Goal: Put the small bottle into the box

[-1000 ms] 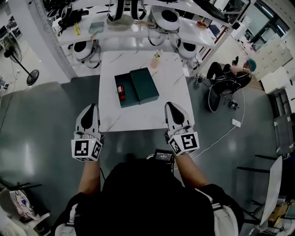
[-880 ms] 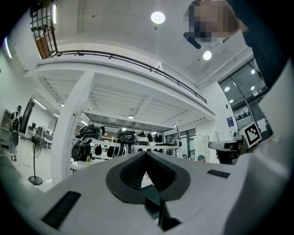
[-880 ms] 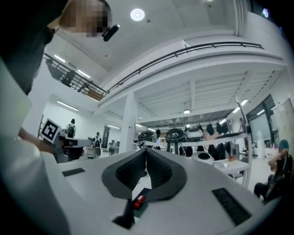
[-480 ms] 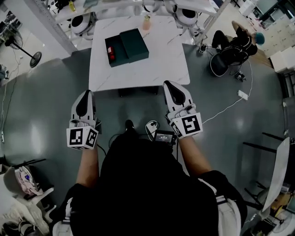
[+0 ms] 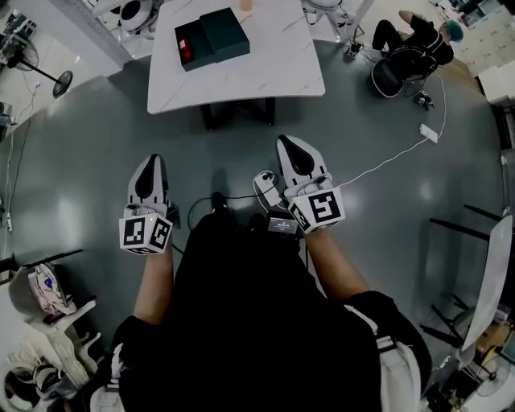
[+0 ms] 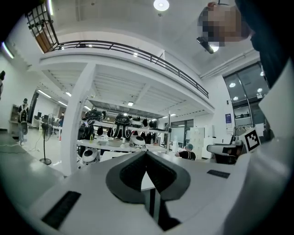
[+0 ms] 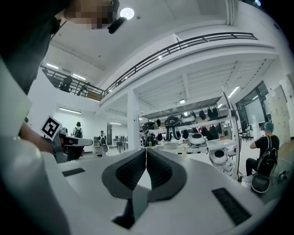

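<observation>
- Two hand-held grippers in sight, one per hand, both held over the grey floor, well apart from the table.
- Left hand-held gripper: its own view shows the dark pads pressed together tip to tip, with nothing between them. It touches nothing.
- Right hand-held gripper: jaws pressed together the same way in its own view, empty, touching nothing.
- One marker cube on each, two in all: left cube, right cube.
- One white table, at the top of the head view, ahead of the person.
- One dark green box on the table, in two parts that lie side by side: an open tray on the left, a closed-looking block on the right.
- One small bottle, red, lying inside the left tray of the box.
- One pale bottle at the table's far edge, cut off by the frame, apart from the box.
- One seated person at upper right, beyond the table's right corner.
- One white power strip on the floor at right, with a white cable running from it toward the person holding the grippers.
- One standing fan at far left.
</observation>
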Demonstrator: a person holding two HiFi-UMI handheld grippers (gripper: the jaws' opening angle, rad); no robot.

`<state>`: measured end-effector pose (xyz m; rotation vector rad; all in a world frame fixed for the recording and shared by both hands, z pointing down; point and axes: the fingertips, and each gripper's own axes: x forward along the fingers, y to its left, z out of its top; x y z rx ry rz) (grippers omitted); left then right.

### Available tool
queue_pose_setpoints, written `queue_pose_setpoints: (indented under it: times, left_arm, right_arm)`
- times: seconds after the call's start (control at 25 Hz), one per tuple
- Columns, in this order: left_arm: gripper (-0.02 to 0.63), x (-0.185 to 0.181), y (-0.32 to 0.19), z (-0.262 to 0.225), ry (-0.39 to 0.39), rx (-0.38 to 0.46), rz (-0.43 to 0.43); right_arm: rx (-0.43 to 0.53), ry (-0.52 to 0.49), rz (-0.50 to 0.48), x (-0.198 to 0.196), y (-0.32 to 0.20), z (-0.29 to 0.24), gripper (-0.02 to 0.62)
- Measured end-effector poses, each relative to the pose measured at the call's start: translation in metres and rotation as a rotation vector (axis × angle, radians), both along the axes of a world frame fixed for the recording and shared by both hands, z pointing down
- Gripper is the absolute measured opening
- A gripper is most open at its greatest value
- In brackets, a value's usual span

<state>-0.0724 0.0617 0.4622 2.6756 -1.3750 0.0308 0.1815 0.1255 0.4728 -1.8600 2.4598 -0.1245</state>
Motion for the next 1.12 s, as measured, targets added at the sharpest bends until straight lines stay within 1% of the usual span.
queue_pose_setpoints:
  times: [0.12, 0.32, 0.44, 0.52, 0.68, 0.76, 0.92, 1.12]
  left_arm:
    - [0.015, -0.009, 0.009, 0.009, -0.017, 0.017, 0.020]
    - [0.015, -0.035, 0.015, 0.015, 0.003, 0.016, 0.039]
    - [0.015, -0.053, 0.023, 0.012, -0.015, 0.041, 0.059]
    - [0.015, -0.070, 0.026, 0.014, -0.028, 0.051, 0.057]
    - [0.015, -0.111, 0.026, 0.025, -0.021, 0.014, 0.021]
    - [0.015, -0.125, 0.026, 0.028, -0.024, 0.005, 0.018]
    - [0.015, -0.134, 0.035, 0.044, -0.039, -0.021, 0.043]
    - [0.017, -0.136, 0.053, 0.062, -0.030, -0.068, 0.065]
  right_arm:
    - [-0.027, 0.004, -0.004, -0.017, 0.011, 0.008, 0.032]
    - [-0.035, 0.027, 0.025, -0.045, 0.017, 0.003, 0.032]
    - [-0.036, 0.027, 0.045, -0.064, 0.023, 0.000, 0.032]
    - [-0.040, 0.033, 0.046, -0.080, 0.023, 0.002, 0.032]
    - [-0.047, 0.039, 0.026, -0.119, 0.024, 0.002, 0.032]
    - [-0.060, 0.057, 0.005, -0.138, 0.022, 0.002, 0.032]
    - [-0.075, 0.084, -0.016, -0.162, 0.025, 0.004, 0.032]
    - [-0.095, 0.075, -0.038, -0.175, 0.038, 0.010, 0.032]
